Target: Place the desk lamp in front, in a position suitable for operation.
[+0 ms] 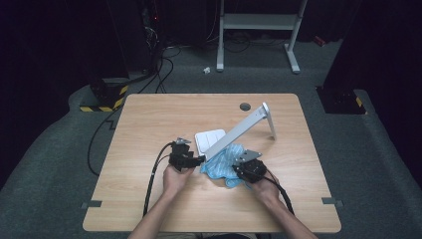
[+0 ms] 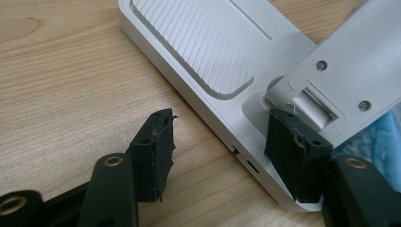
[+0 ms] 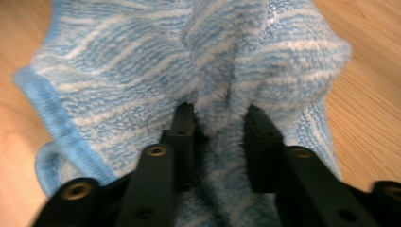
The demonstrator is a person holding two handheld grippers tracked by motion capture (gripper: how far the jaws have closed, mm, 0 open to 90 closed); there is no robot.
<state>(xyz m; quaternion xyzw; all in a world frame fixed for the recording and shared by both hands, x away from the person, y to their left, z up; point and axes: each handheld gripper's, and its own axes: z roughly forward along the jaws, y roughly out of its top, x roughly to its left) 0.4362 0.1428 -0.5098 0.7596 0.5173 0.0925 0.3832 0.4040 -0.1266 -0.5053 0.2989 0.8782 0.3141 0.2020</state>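
The right gripper (image 3: 215, 118) pinches a fold of the blue cloth (image 3: 142, 71) just beside the white stand's (image 1: 234, 134) slanting arm, while the left gripper (image 2: 220, 142), jaws apart, straddles the stand's base corner.

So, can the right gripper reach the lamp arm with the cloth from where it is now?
Probably yes. The right gripper is shut on the blue cloth, and the white lamp arm slants just above that cloth with nothing between them. The left gripper straddles the base edge.
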